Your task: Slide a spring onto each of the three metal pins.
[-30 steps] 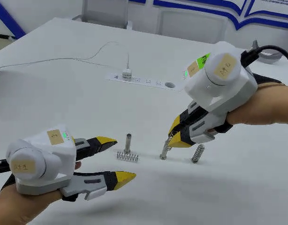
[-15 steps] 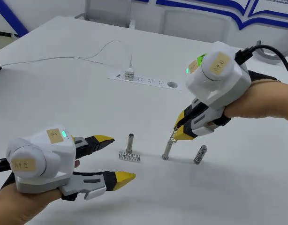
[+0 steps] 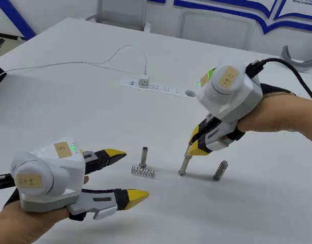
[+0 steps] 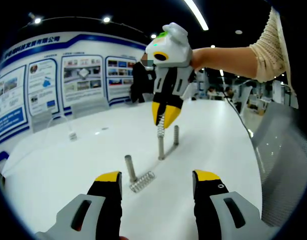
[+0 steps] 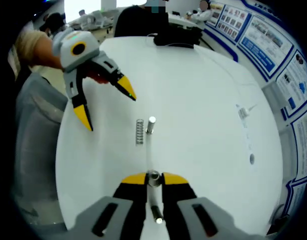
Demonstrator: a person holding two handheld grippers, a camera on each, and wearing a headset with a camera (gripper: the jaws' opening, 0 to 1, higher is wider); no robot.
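1. Right gripper (image 3: 194, 147), its yellow-tipped jaws pinched shut on a small coiled steel spring (image 4: 161, 131), holds the coil end-down over the top of the middle upright metal pin (image 3: 183, 165) just below its tips, lined up to thread down the shaft
2. Left gripper (image 3: 134, 173) hovers empty, jaws spread wide (ready, I judge, for the next pick); just ahead of its tips a second loose spring (image 3: 143, 172) lies flat on the white table (image 3: 69, 101), just beside the foot of the bare left pin (image 3: 144, 156)
3. Near the right gripper's tips, on their outer side, the third pin (image 3: 220, 171) already wears its spring
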